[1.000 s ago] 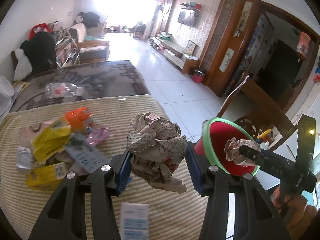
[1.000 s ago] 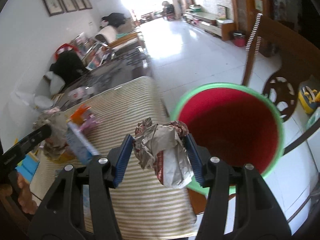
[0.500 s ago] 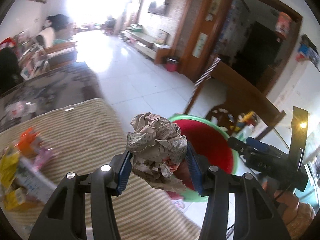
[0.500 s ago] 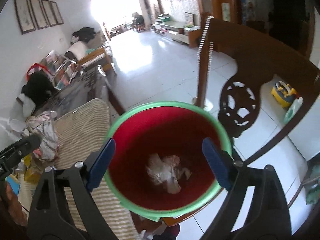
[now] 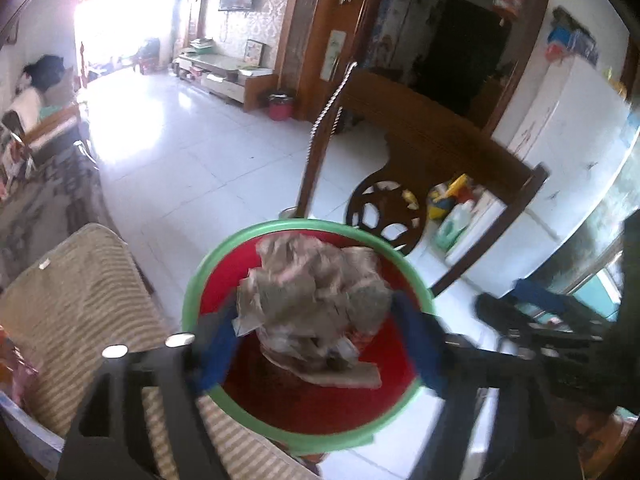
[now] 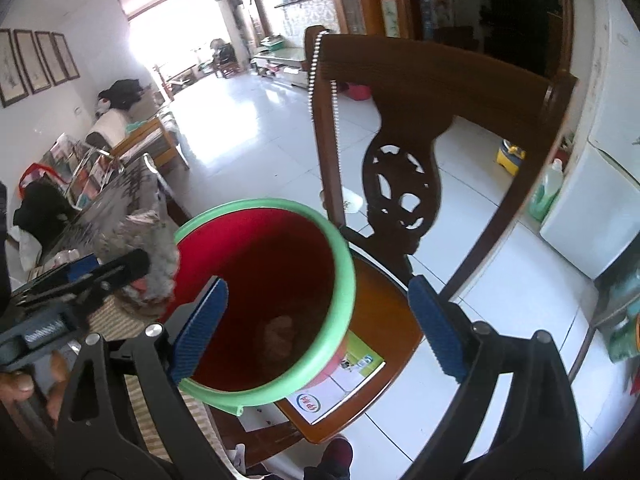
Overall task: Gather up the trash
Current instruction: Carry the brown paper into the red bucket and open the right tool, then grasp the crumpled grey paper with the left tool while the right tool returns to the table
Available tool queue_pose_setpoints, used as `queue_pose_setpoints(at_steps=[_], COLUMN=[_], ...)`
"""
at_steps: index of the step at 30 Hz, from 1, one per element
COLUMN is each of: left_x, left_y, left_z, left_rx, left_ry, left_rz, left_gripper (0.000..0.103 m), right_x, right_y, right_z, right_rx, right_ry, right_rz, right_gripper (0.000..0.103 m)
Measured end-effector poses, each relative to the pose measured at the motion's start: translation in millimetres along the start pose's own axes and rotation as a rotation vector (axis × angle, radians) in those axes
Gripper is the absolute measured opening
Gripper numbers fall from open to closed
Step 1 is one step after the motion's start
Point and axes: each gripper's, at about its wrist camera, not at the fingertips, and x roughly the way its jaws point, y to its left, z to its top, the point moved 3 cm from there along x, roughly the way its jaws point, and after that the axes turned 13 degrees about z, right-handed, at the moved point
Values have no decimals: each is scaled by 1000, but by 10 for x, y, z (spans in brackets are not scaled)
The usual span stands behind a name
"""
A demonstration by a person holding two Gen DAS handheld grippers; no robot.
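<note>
A red bucket with a green rim (image 5: 192, 300) stands on a wooden chair beside the table. My left gripper (image 5: 316, 344) hangs over the bucket's mouth. Its jaws are opening, and a crumpled newspaper ball (image 5: 316, 300), blurred, sits loosely between the blue pads. In the right wrist view the same ball (image 6: 152, 248) shows at the bucket's (image 6: 344, 264) left rim. My right gripper (image 6: 316, 284) is above the bucket's near right side, jaws opening wide, with nothing between them. A pale paper wad (image 6: 280, 332) lies at the bucket's bottom.
The striped tablecloth (image 5: 80, 288) of the table lies left of the bucket. The carved chair back (image 6: 420, 92) rises behind it, and a leaflet (image 6: 340, 384) lies on the seat. Detergent bottles (image 5: 452, 224) and a white fridge (image 6: 600, 208) stand at the right.
My left gripper carried the newspaper ball from above the table to over the bucket and its jaws spread. My right gripper let its wad fall into the bucket and shifted right.
</note>
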Motion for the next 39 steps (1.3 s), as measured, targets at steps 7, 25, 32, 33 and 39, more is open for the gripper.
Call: queue_pose_setpoints(at_steps=[7, 25, 32, 33, 39], left_x=[-259, -1271, -1621, -1654, -1652], left_y=[259, 2292, 3248, 3372, 4089], left_z=[-44, -994, -1617, -1693, -2231], left_rx=[-49, -465, -606, -622, -827], left_ry=[-53, -76, -26, -16, 85], left_rz=[44, 434, 559, 572, 535], left_gripper=[86, 89, 89, 89, 89], right_x=[21, 728, 844, 858, 874], right_y=[72, 1847, 2562, 2678, 3189], right_z=[-5, -371, -729, -784, -1024], right_rx=[-11, -312, -387, -393, -415], right_ry=[2, 186, 241, 244, 248], right_rz=[21, 305, 346, 348, 331], right_gripper=[92, 94, 94, 94, 94])
